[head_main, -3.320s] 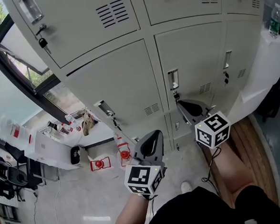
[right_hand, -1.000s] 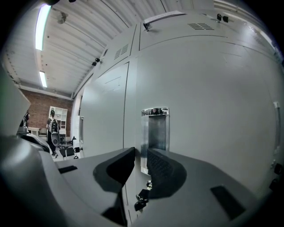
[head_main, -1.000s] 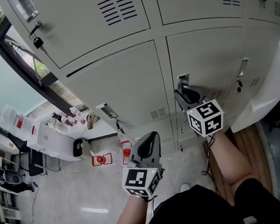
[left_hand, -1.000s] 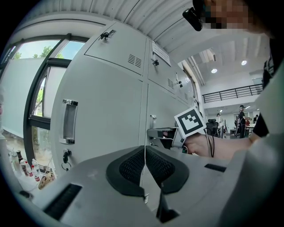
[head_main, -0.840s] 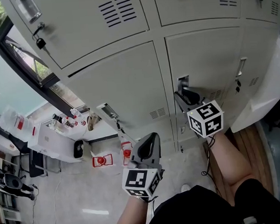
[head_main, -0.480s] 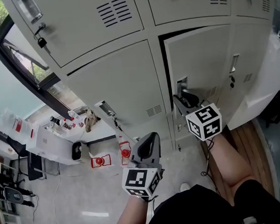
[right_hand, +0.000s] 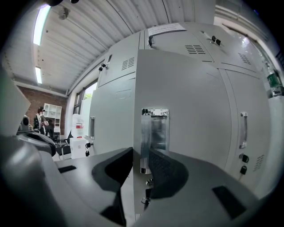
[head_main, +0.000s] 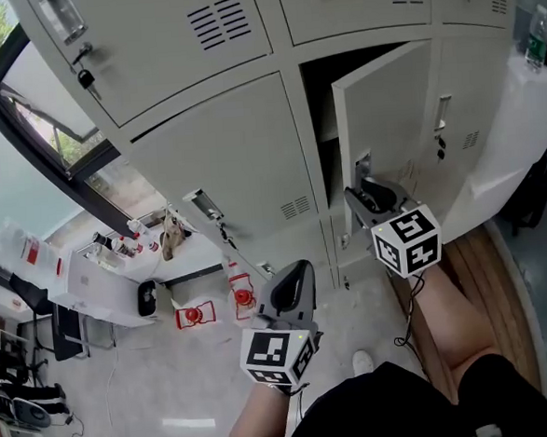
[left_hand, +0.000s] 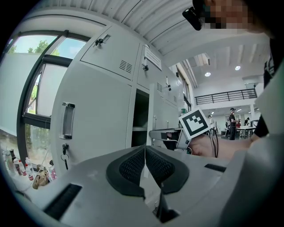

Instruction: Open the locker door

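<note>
**Left to right.** The left claw has its pads pressed together on nothing. It is held about level, low and in front of the body. It lies well apart from the locker door, which stands at about 1 o'clock from it in the head view.

The door is partly swung out. Its free edge is at 9 o'clock, its hinge side is at 3 o'clock, and the dark locker opening shows beside it.

The right claw is the nearer one, and the door lies at 12 o'clock from it. Its jaws stand apart and have just been opening. They straddle the door's free edge, with the handle between them. The pads do not appear to be pressing on it. The handle's long axis runs from 12 to 6 o'clock.

The right forearm reaches forward with the claw tipped slightly downward. Any further swing would probably turn on that free edge.
</note>
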Tool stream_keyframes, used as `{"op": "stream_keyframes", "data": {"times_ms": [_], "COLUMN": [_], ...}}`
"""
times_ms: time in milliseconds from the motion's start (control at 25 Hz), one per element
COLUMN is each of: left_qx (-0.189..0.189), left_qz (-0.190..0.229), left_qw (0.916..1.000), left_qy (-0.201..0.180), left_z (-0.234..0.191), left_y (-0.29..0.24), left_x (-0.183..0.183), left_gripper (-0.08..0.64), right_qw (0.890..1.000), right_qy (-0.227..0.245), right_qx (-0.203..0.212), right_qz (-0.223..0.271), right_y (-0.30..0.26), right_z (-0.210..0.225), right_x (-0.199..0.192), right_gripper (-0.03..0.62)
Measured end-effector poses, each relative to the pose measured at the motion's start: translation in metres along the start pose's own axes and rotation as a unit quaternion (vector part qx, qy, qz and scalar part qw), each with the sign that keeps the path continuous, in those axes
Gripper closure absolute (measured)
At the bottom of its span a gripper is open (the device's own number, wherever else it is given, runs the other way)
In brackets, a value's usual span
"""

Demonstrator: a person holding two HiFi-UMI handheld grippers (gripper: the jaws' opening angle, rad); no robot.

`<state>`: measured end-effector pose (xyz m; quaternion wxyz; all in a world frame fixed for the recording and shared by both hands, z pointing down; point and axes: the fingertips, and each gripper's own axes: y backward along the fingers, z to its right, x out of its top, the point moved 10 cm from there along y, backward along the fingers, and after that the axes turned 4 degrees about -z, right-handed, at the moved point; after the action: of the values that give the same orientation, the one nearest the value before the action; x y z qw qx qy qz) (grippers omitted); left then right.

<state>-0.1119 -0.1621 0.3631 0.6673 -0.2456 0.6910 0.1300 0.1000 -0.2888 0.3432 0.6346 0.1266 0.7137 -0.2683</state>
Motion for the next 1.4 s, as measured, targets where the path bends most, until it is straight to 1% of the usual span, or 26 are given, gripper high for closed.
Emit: {"op": "stream_keyframes", "data": {"times_ms": [200, 560, 1000, 1200, 1400], "left_qx": [-0.016, -0.044, -0.072, -0.084, -0.097], "left_qz": [-0.005, -0.021, -0.012, -0.014, -0.017], "left_qw": [0.9999, 0.9988, 0.9973, 0.9964, 0.9950], "left_qy": [0.001, 0.008, -0.008, -0.010, -0.012], "left_z": [0.003, 0.013, 0.029, 0.036, 0.044], "left_y": [0.007, 0.017, 0.026, 0.027, 0.024], "left_x": [-0.005, -0.023, -0.016, -0.017, -0.019], "left_gripper": [0.540, 0.540, 0.540, 0.540, 0.540], "right_qw": [1.000, 1.000, 1.000, 0.999, 0.996], "right_qy": [-0.005, -0.007, -0.025, -0.030, -0.039], "right_qx": [-0.008, -0.005, -0.016, -0.038, -0.081], "right_qz": [-0.001, 0.004, 0.007, 0.016, 0.019], "right_y": [0.016, 0.050, 0.088, 0.105, 0.124], "right_z": [0.000, 0.006, 0.017, 0.022, 0.029], "right_x": [-0.002, -0.012, -0.023, -0.028, -0.033], "right_gripper": [0.426, 0.420, 0.405, 0.397, 0.399]}}
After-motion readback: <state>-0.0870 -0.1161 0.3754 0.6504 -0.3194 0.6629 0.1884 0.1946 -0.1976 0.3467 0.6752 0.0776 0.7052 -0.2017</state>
